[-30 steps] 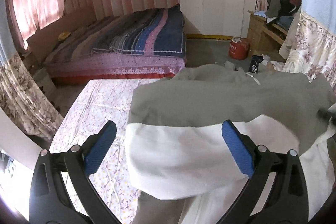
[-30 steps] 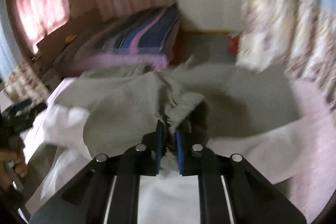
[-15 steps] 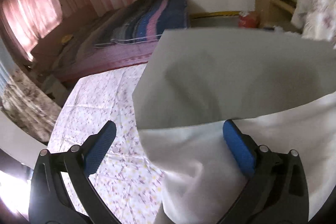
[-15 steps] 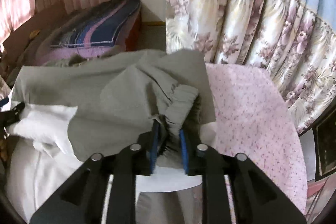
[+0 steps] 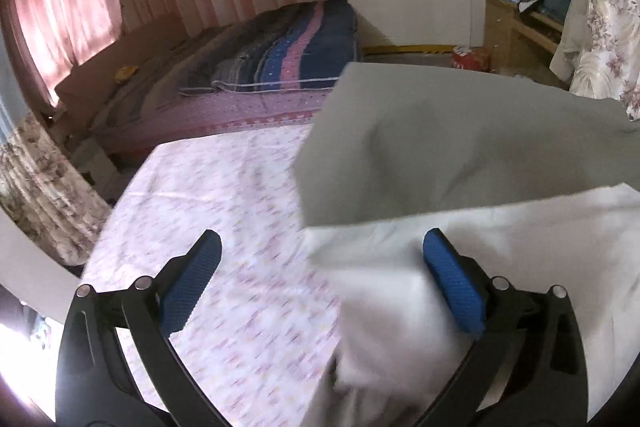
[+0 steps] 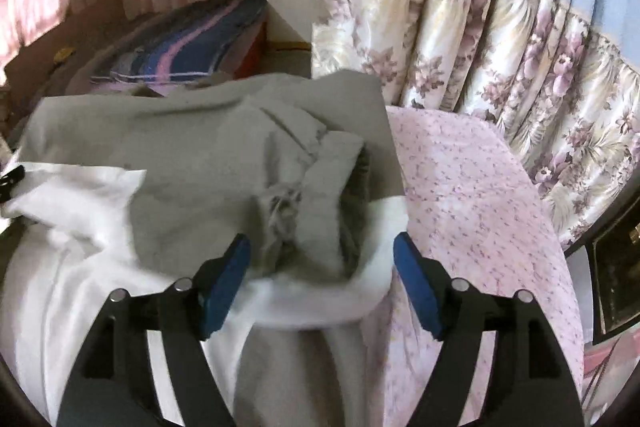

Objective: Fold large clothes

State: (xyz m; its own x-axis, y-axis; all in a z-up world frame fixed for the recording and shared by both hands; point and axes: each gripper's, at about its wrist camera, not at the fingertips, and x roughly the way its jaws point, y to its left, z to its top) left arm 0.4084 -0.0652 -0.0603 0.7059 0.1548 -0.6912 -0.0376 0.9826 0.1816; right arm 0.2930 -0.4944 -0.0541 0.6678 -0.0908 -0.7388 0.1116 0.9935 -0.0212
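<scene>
Tabletop (image 5: 224, 187) under pink floral cloth, floral curtain (image 6: 500, 39) just beside, striped bed (image 5: 280, 55) beyond. Grey-and-white garment (image 6: 192, 163) spread on tabletop, grey part folded over white. Right tongs (image 6: 322, 279) opening, jaws wide; ribbed grey cuff (image 6: 280, 223) lies loose between them, pads clear of it. Left tongs (image 5: 320, 291) released, jaws wide, white fabric edge (image 5: 384, 267) between, ungripped.

The garment (image 6: 192, 167), grey with white panels, lies folded over itself on the floral sheet (image 6: 480, 211), its gathered grey cuff bunched on top near the sheet's right side; a white fold (image 5: 460, 239) drapes toward the sheet's near edge.
</scene>
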